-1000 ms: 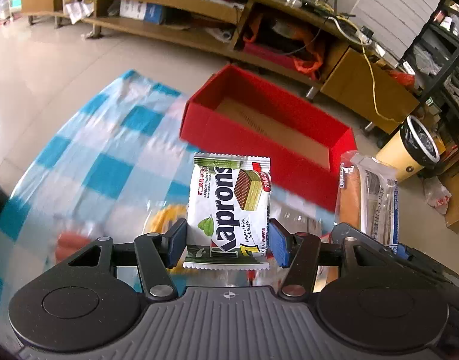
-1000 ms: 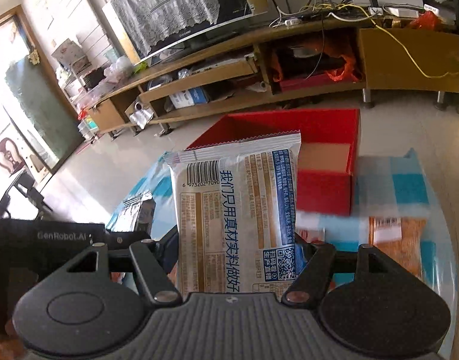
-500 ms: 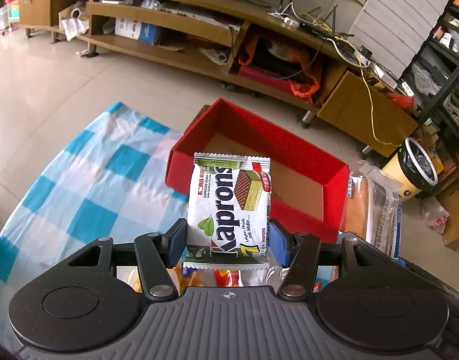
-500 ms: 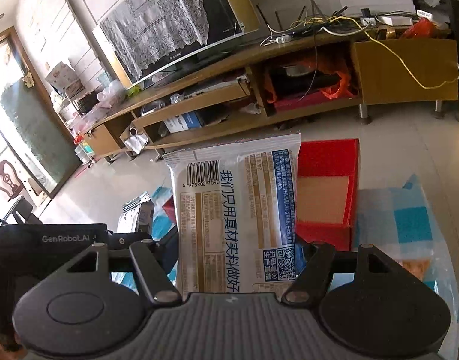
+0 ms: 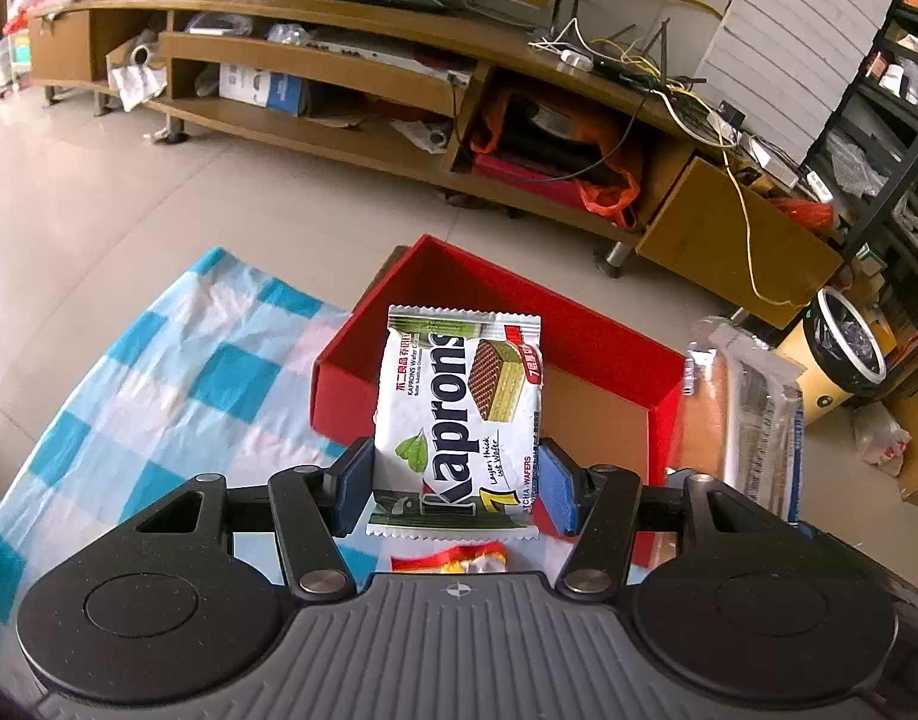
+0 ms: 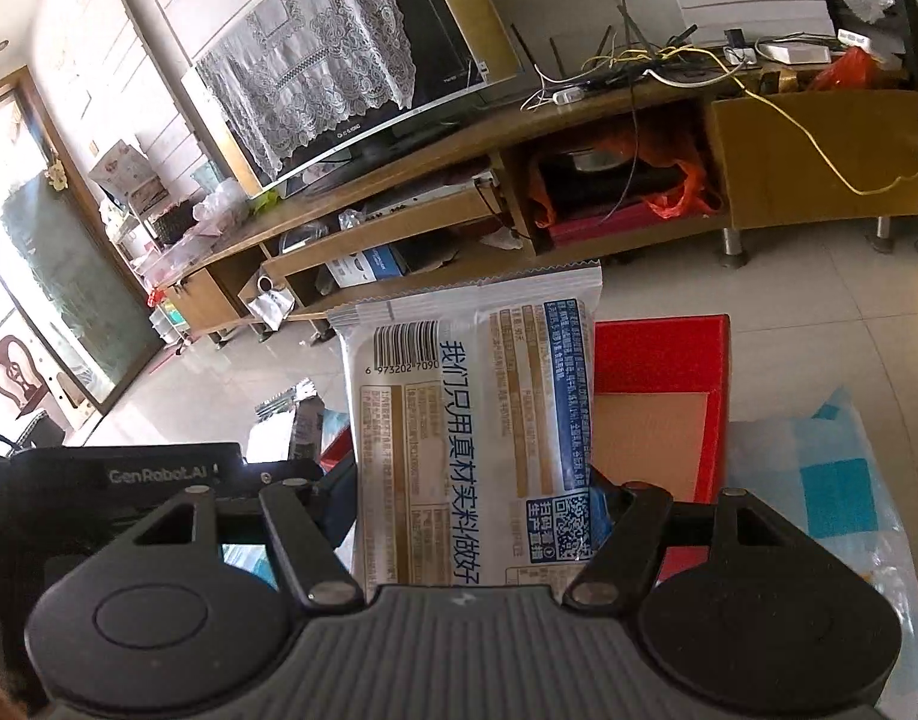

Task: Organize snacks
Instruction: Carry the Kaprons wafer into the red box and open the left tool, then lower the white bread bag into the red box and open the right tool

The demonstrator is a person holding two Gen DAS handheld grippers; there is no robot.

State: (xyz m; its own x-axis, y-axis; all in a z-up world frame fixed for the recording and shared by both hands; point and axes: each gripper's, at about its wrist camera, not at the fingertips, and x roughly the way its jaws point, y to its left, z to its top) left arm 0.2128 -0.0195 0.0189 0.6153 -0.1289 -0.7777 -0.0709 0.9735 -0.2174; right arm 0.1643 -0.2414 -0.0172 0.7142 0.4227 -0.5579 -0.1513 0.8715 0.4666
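My left gripper [image 5: 456, 489] is shut on a white Kaprons wafer pack [image 5: 459, 402], held upright just in front of an open red box [image 5: 615, 354] with a bare cardboard floor. In the right wrist view my right gripper [image 6: 471, 510] is shut on a larger white snack bag [image 6: 471, 420] with a barcode and blue print, upright before the same red box [image 6: 663, 354]. That bag shows at the right edge of the left wrist view as a clear-wrapped pack [image 5: 753, 414]. The left gripper's body [image 6: 159, 474] sits to the left in the right view.
A blue-and-white checked cloth [image 5: 177, 384] covers the table. A red-yellow wrapper [image 5: 453, 558] lies under the left gripper. Beyond the table edge are tiled floor, a long wooden TV cabinet [image 5: 399, 90] and a yellow bin [image 5: 837, 360].
Both grippers have carried their packs forward toward the red box, which now sits closer and lower in both views. Snacks earlier seen on the cloth have dropped out of sight.
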